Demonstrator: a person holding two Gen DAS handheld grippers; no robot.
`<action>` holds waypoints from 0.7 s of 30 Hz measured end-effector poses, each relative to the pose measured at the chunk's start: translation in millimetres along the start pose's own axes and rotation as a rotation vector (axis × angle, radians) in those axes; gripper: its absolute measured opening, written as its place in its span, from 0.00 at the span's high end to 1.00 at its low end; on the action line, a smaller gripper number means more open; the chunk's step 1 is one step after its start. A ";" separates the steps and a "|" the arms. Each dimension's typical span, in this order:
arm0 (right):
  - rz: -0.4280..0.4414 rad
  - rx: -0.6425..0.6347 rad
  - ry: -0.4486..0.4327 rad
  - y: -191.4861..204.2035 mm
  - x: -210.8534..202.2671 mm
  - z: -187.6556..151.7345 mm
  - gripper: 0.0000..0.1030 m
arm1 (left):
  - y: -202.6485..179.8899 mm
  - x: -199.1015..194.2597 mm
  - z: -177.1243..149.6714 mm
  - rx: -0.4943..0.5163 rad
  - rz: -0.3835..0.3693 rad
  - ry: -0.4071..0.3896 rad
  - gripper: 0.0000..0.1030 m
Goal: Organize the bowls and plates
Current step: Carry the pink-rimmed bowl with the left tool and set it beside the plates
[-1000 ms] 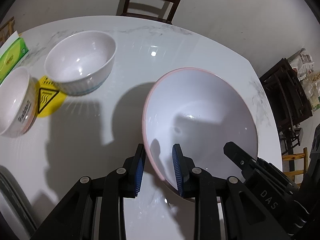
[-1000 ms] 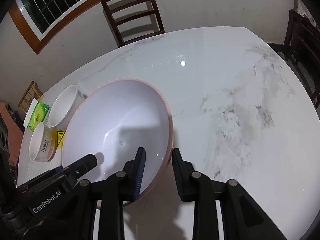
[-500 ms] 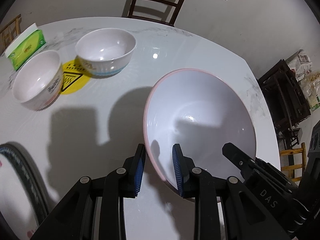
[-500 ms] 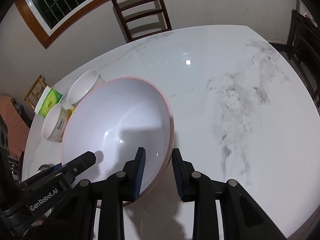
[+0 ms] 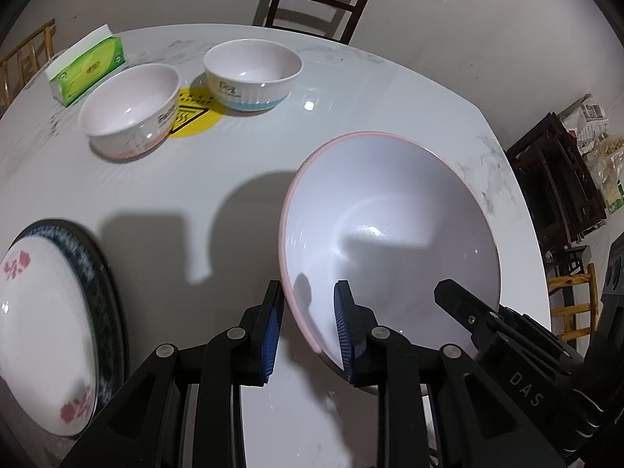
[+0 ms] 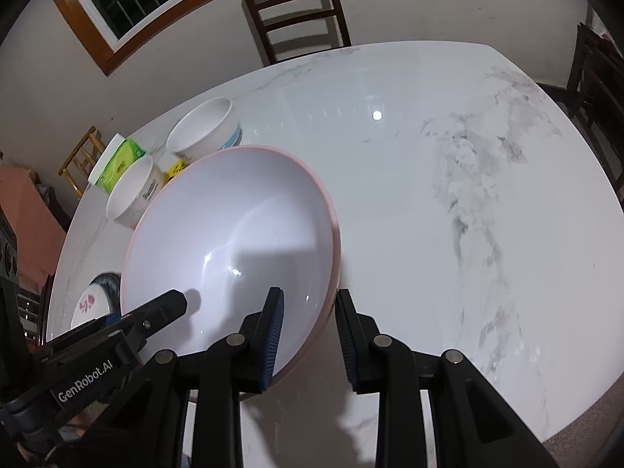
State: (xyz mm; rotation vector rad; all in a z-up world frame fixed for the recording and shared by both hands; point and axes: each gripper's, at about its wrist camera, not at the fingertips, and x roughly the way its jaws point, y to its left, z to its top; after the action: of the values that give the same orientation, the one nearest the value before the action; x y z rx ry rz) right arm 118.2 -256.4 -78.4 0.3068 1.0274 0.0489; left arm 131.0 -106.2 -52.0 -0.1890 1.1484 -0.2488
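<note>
"GenRobot.AI" is printed in white on the body of the left claw (image 5: 308, 331) as the right wrist view shows it, and "DAS" reads on the body of the right claw (image 6: 306, 335) as the left wrist view shows it. Each claw points steeply down toward the white marble bench (image 6: 429, 195) and grips the large pink-rimmed bowl (image 5: 390, 234) at opposite sides of its rim, one blue pad inside the wall and one outside, jaws narrow around it; whether the bowl stands on the bench or hangs just above it cannot be told. Beyond the large bowl, on the left wrist view's far left, stand two small bowls: a blue-based bowl (image 5: 252, 74) with a small unreadable mark, and a pink-based bowl (image 5: 130, 111) bearing a label too small to read. Between them lies a yellow warning sticker (image 5: 195, 117) with a black triangle. Past them sits a green tissue pack (image 5: 87, 70). Left of the large bowl, a flowered plate (image 5: 43, 323) rests on a blue-rimmed plate (image 5: 105, 292).
</note>
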 end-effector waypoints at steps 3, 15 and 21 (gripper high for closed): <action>-0.001 -0.008 0.003 5.3 -3.4 -9.8 0.73 | 2.2 -5.5 -9.3 -0.004 -0.001 0.003 0.79; -0.010 -0.027 0.011 18.7 -8.8 -33.5 0.73 | 17.8 -17.6 -35.9 -0.010 0.001 0.007 0.79; -0.017 -0.026 0.024 19.0 -4.9 -40.2 0.73 | 20.7 -14.8 -44.4 -0.007 0.004 0.018 0.79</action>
State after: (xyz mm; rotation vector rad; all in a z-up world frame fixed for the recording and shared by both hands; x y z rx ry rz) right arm 83.5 -229.9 -88.3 0.2745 1.0521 0.0501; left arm 86.6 -83.1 -62.5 -0.1912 1.1672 -0.2437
